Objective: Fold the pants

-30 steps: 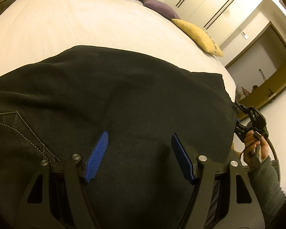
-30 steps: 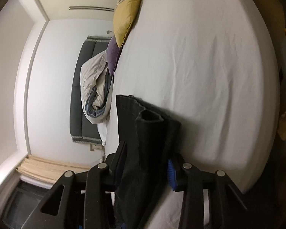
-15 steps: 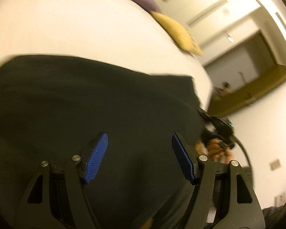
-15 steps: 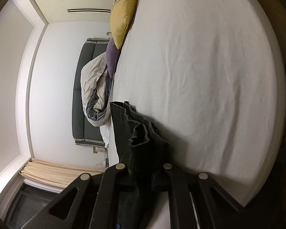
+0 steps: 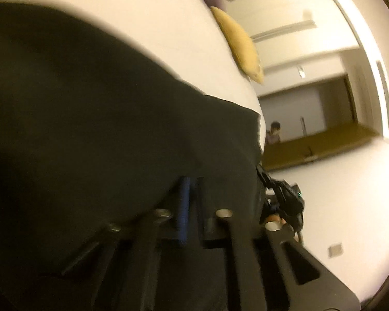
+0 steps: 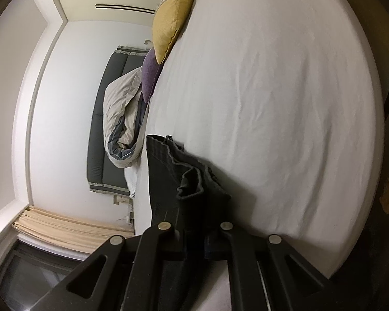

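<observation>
1. Pants (image 5: 96,119), black, lie on the white bed (image 6: 272,90) near its edge, spread wide under my left claw (image 5: 189,202), with one bunched end at the bed's rim.
2. My left claw's blue pads look pressed together; the blurred, dark view hides whether any cloth is caught. If it bit only one layer, I judge the lift would peel the pants apart.
3. My right claw (image 6: 194,233) pinches the crumpled hem end (image 6: 192,181). Bunched cloth there could slip out or set a crooked crease.
4. Uneven pulling between my claws could drag the pants off the bed.
</observation>
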### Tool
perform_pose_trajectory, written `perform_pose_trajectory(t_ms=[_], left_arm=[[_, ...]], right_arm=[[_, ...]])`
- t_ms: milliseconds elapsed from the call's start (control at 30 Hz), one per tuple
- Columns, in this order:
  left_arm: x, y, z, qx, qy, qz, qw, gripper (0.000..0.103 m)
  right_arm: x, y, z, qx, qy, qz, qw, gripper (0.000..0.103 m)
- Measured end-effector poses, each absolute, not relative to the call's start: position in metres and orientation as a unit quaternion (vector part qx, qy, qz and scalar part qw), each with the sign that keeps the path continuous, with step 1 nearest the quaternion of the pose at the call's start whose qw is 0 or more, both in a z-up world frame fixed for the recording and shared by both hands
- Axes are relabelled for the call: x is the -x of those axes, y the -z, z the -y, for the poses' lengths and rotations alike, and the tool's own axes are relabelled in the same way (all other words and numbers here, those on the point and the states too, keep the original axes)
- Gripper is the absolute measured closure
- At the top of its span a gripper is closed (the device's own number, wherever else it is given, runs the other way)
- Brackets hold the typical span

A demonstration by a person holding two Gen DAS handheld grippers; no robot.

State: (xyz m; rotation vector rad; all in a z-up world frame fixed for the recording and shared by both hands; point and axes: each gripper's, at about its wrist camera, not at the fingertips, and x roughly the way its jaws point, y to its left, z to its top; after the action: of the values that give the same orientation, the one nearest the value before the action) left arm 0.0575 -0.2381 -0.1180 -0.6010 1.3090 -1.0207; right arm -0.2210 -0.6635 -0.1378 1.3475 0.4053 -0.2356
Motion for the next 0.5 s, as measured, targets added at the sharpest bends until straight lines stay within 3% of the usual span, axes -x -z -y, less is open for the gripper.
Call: perform_pose_trajectory(t_ms=[333, 500], left_arm=[[-0.056, 0.121, 0.241, 0.264, 0.453, -0.569, 0.633, 0.097], [-0.059, 0.136, 0.233, 0.28, 0.459, -0.566, 0.625, 0.097]], right_arm=[[0.21, 0.111, 0.652, -0.568, 0.16, -0.221, 0.777, 0.095], [0.169, 0.035, 0.595, -0.393, 0.162, -0.283, 0.86, 0.095]])
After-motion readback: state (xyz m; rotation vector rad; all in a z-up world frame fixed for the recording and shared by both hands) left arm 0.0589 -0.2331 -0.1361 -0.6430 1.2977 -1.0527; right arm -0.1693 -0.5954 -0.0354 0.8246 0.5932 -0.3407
